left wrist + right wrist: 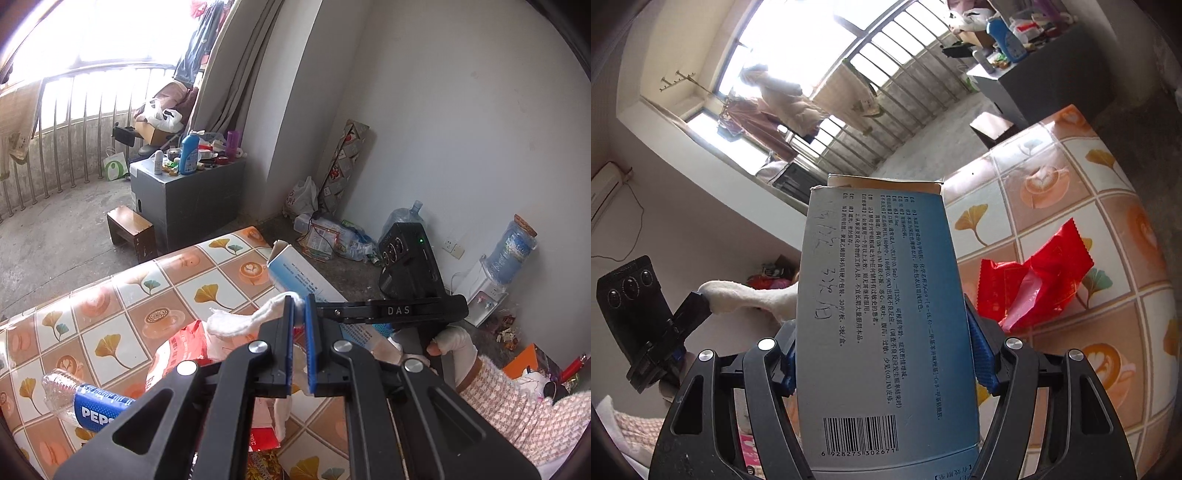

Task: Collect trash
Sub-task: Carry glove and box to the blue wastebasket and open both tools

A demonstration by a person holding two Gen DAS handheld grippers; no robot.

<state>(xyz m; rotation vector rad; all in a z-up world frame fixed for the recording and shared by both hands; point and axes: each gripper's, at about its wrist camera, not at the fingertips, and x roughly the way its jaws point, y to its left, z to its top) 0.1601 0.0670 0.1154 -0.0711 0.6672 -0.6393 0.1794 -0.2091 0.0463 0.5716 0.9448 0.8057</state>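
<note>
Black tool [300, 314], blue pads; pink tweed sleeve [517, 410].

A lived-in home, this. Laundry [783, 99] hangs at the barred window [827, 74]. Beneath that window, a cluttered cabinet [188, 184] and water dispenser [491, 280].

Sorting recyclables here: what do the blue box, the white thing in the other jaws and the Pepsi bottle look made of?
Blue box: thin printed cardboard, brown raw flap edge, matte. White thing: soft fuzzy cloth, maybe a sock; nubbly, limp. Pepsi bottle: clear crumpled plastic with a glossy label.
</note>
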